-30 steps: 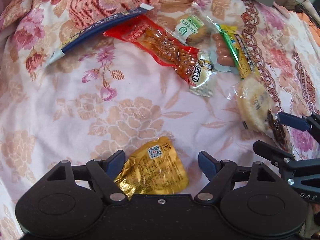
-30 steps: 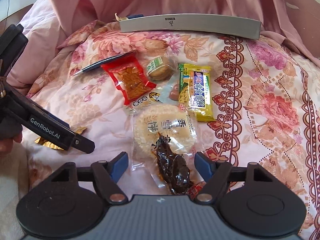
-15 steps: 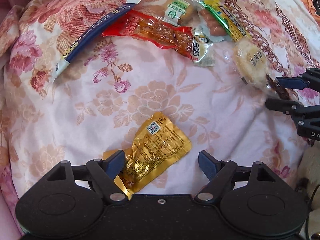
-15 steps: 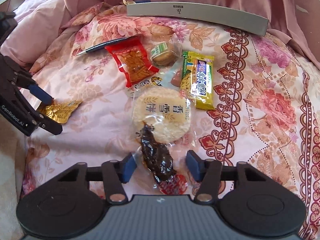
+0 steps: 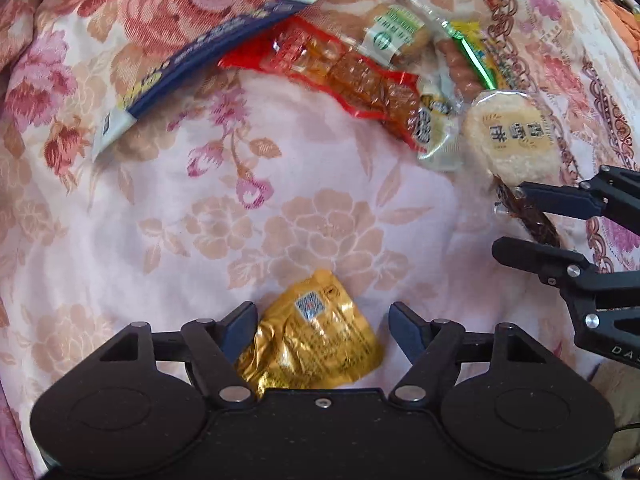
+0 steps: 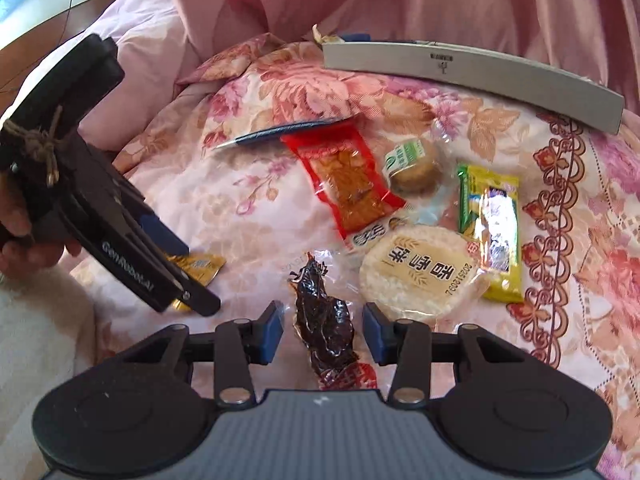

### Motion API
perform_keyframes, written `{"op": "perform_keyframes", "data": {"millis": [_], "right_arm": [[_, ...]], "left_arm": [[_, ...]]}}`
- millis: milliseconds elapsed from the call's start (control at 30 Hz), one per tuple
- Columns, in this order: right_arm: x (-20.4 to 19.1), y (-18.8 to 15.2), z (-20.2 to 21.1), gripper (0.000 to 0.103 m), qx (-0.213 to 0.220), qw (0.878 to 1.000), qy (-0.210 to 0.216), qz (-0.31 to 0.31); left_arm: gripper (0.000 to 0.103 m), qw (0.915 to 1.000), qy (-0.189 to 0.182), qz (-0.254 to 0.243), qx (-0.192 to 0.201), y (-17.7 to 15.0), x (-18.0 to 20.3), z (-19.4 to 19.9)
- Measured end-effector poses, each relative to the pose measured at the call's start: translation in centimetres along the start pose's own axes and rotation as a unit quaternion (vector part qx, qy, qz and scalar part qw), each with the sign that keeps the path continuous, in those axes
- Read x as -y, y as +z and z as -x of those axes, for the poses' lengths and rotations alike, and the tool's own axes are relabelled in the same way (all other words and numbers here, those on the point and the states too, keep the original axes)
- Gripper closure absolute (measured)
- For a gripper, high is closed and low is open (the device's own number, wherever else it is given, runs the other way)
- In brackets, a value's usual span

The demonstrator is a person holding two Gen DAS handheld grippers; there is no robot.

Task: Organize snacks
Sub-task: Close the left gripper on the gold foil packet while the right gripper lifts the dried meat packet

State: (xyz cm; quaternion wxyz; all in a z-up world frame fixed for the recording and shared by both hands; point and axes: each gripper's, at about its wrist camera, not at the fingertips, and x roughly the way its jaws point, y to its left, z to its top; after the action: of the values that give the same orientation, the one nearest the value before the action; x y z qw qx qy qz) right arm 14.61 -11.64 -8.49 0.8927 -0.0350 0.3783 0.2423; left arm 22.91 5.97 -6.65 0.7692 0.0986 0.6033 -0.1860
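Observation:
A gold foil packet (image 5: pixel 316 340) lies on the floral bedspread between the fingers of my left gripper (image 5: pixel 322 320). Its jaws are closing; the left pad is at the packet's edge and the right pad stands clear of it. In the right wrist view the left gripper (image 6: pixel 192 276) points down over the gold packet (image 6: pixel 204 266). My right gripper (image 6: pixel 324 332) is shut on a dark dried-meat snack (image 6: pixel 324 320) in a clear wrapper. That snack now lies left of the round rice cracker (image 6: pixel 416 276). The left wrist view shows the right gripper (image 5: pixel 510 220) at the right edge.
Further back lie a red packet (image 6: pixel 348 184), a green-labelled round cake (image 6: pixel 412 164), a yellow bar (image 6: pixel 490 224) and a blue sachet (image 6: pixel 280 132). A grey curved box (image 6: pixel 472 76) borders the far side, with pink cloth behind it. A person's hand (image 6: pixel 16 232) holds the left gripper.
My right gripper has shut on the dark snack and drawn it left, off the rice cracker. The left gripper's jaws have narrowed around the gold packet.

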Motion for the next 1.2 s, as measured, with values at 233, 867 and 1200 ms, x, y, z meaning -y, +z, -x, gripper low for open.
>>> {"op": "perform_keyframes", "data": {"millis": [233,867,1200], "right_arm": [[1.2,-0.2,0.1,0.056,0.005,0.999,0.016,-0.027],[0.3,0.0,-1.3,0.057,-0.003,0.999,0.040,-0.011],[0.1,-0.6,-1.3,0.029,-0.040,0.998,0.024,0.036]], "left_arm": [[0.029,0.9974,0.013,-0.071,0.010,-1.0,-0.7,2.9],[0.030,0.9889,-0.030,-0.134,-0.058,-0.1,-2.9,0.0],[0.027,0.9967,0.001,0.080,-0.016,0.5,-3.2,0.0]]}}
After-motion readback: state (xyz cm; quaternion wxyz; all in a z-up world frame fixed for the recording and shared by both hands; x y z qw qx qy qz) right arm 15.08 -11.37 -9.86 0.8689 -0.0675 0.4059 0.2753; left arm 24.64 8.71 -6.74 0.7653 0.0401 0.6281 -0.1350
